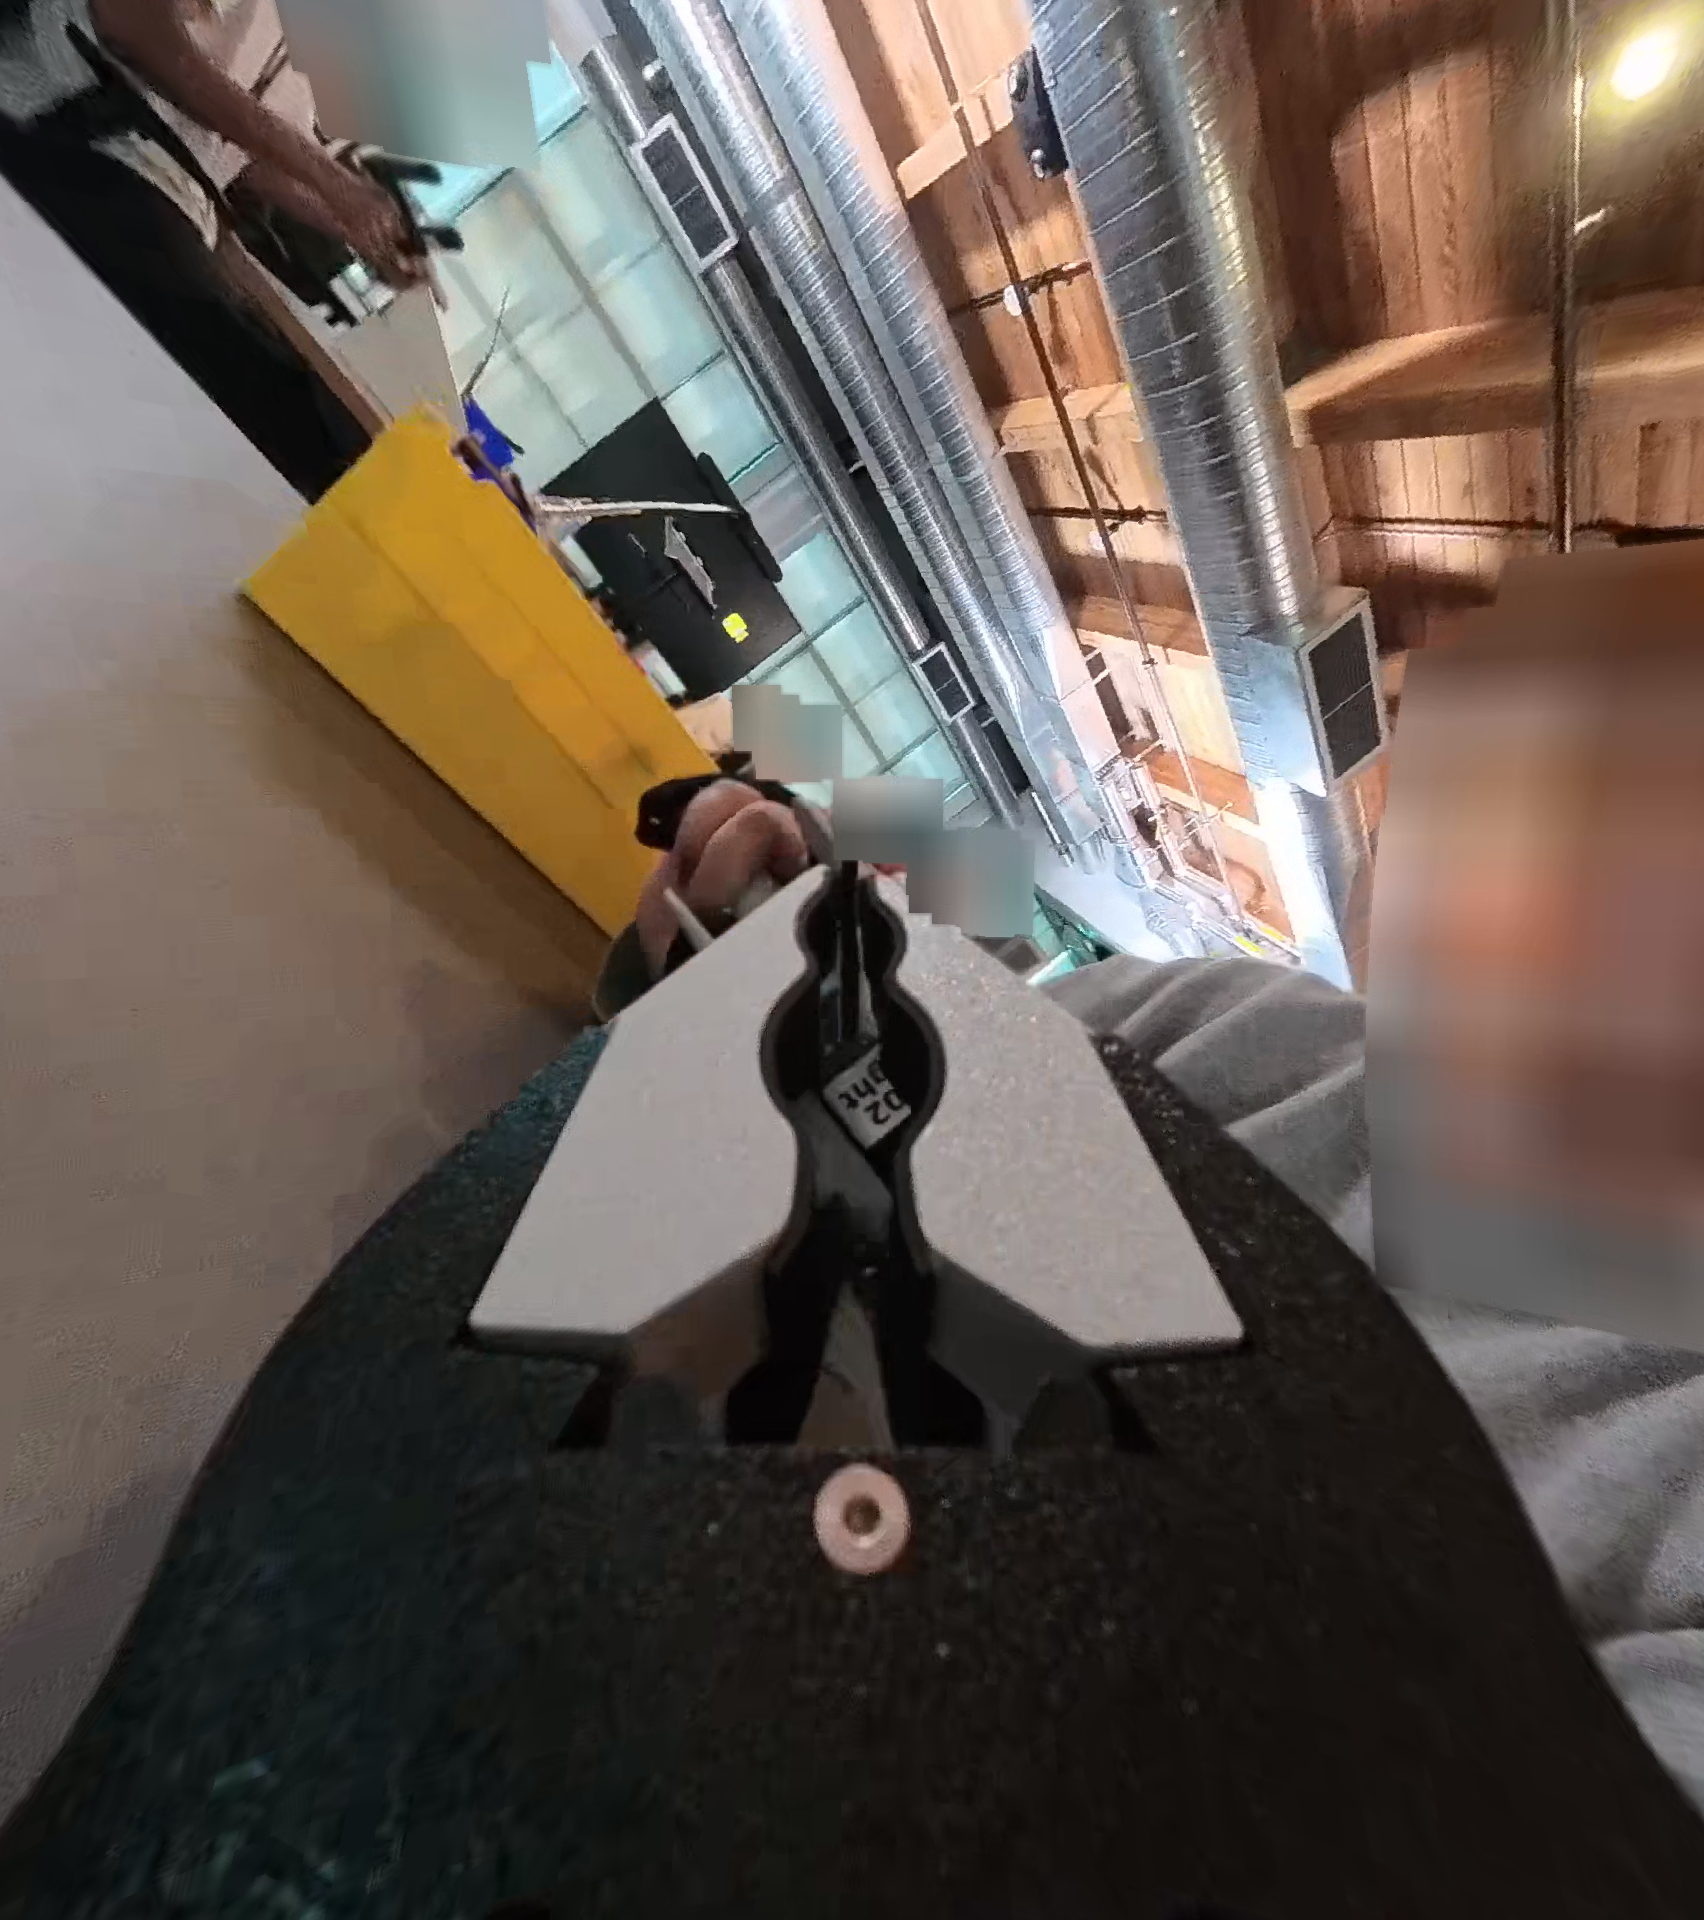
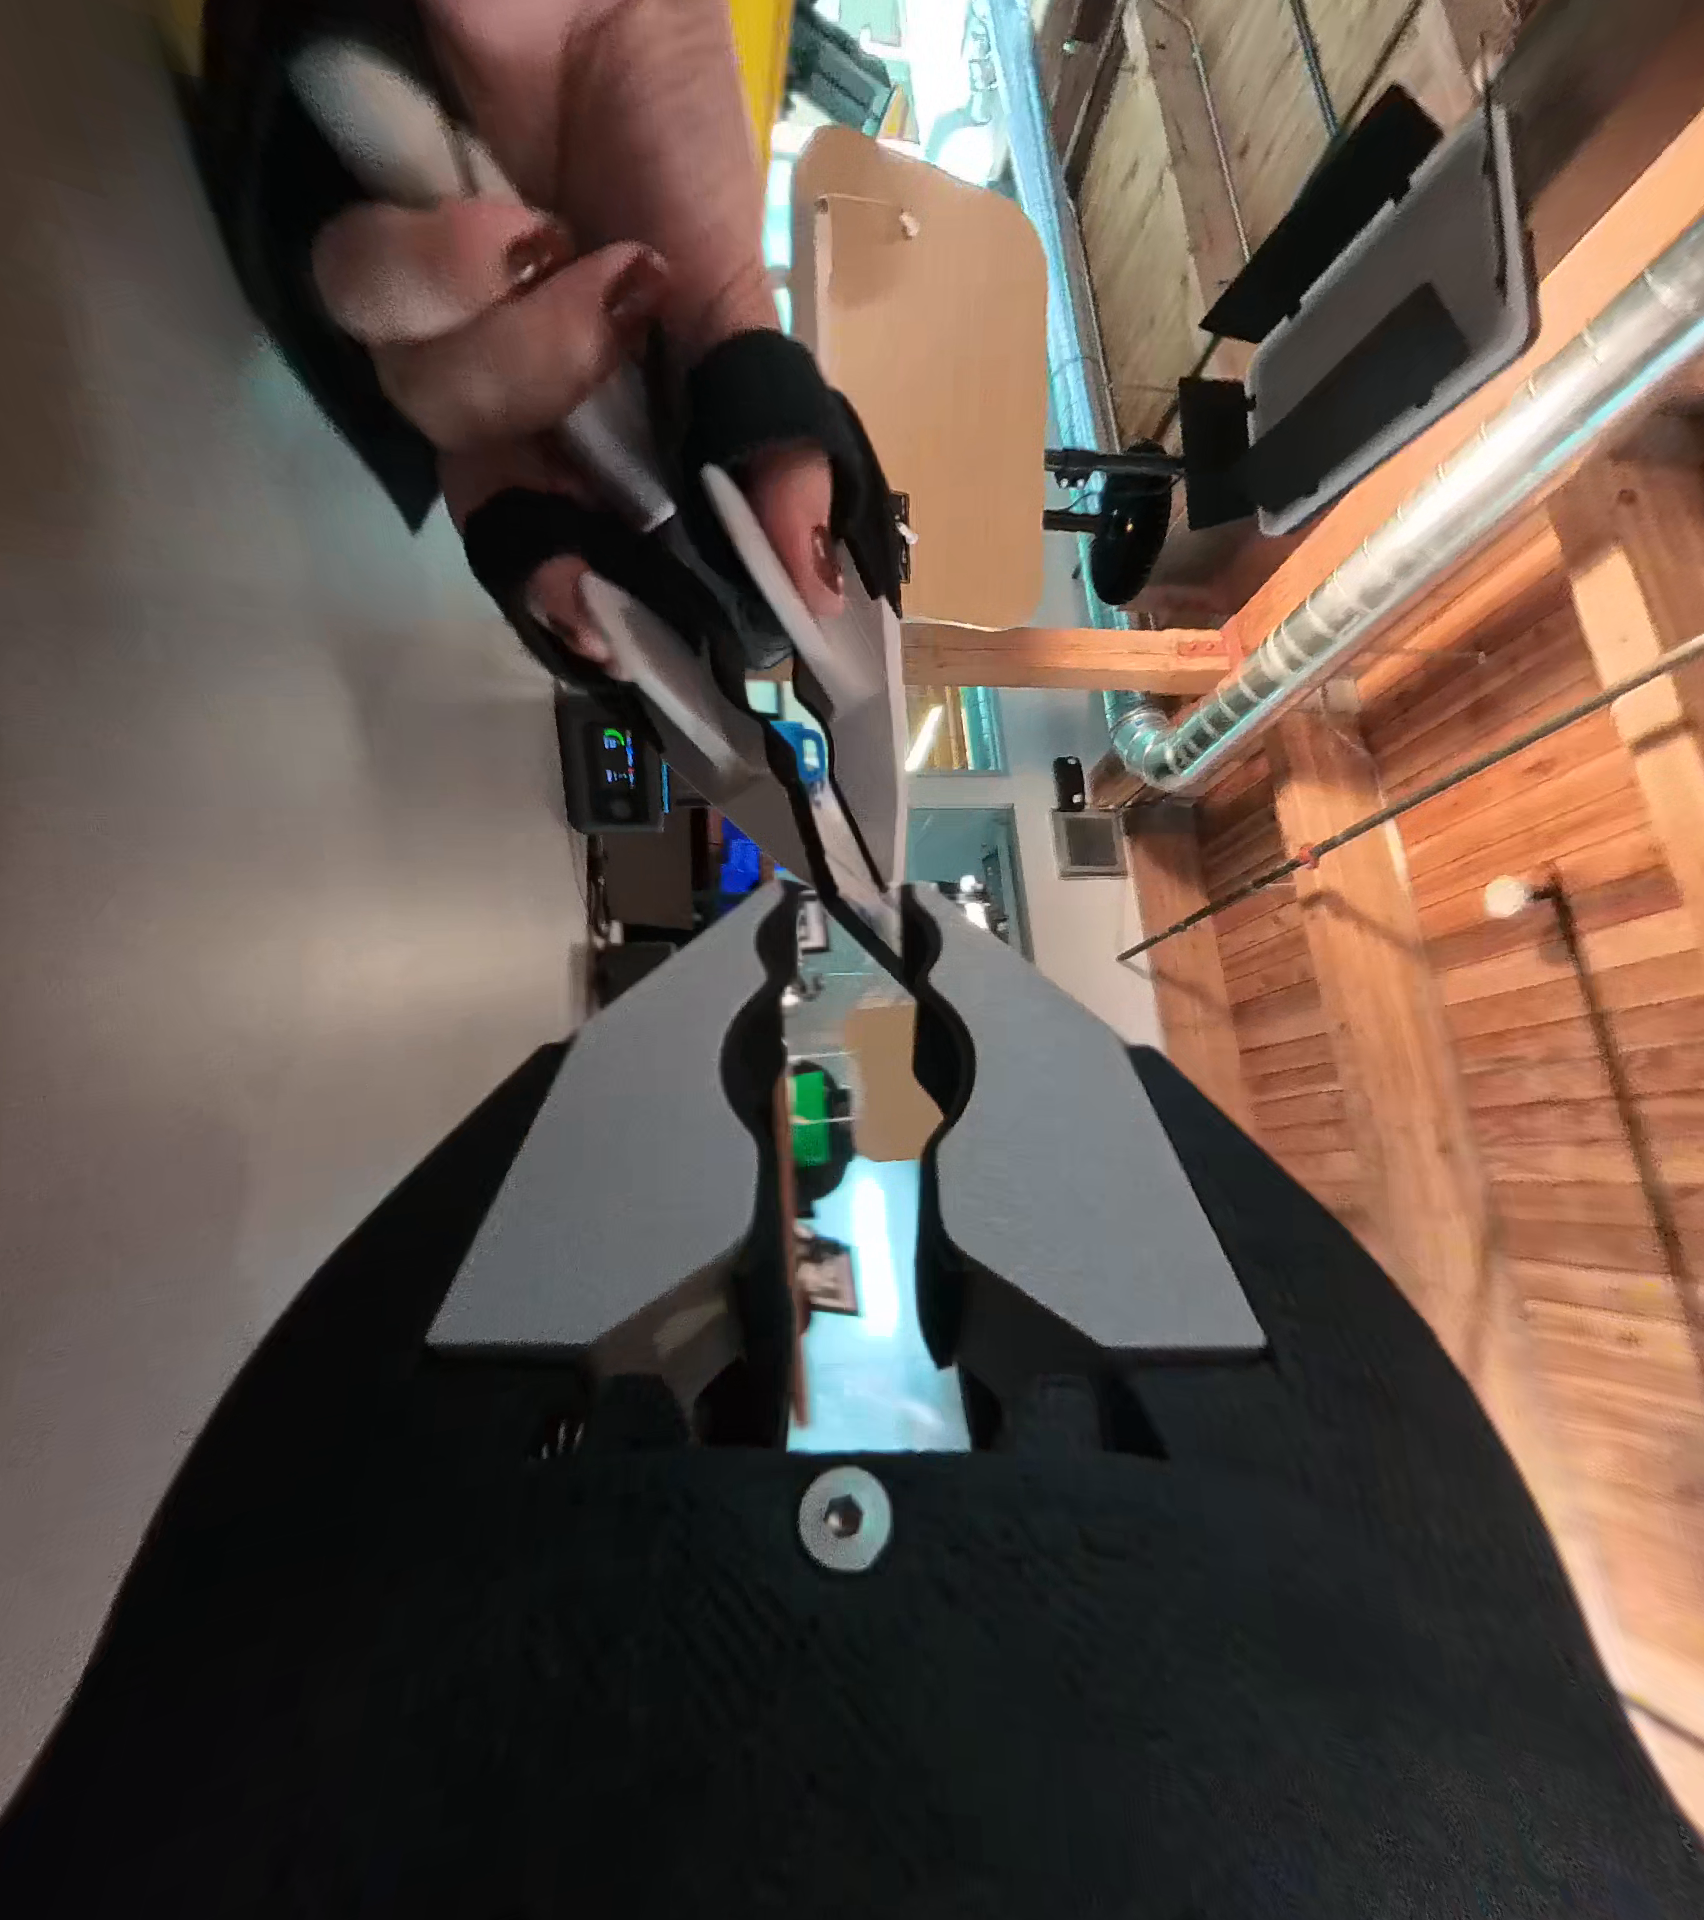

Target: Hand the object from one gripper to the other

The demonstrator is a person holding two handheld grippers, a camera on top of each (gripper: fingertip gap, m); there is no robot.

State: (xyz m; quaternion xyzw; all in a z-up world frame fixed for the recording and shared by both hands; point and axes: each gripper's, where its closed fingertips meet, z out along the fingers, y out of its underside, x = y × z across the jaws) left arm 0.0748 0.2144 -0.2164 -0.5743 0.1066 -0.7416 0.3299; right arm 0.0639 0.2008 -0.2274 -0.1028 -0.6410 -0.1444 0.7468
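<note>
In the right wrist view, my left gripper comes in from the upper left, held by a hand in a black fingerless glove. It is shut on a thin flat object with a blue and white edge. The object's free end reaches between the tips of my right gripper, close to its right finger; that gripper is open. In the left wrist view, my left gripper has its grey fingers nearly together on a thin dark edge. A black labelled part shows through the gap.
A pale table top lies along the left, with a yellow bin on it. A grey sleeve is close on the right. Another person stands at the far end. A small device with a lit screen sits behind the grippers. Only a small space, under 4 cm, lies between the two pairs of fingers.
</note>
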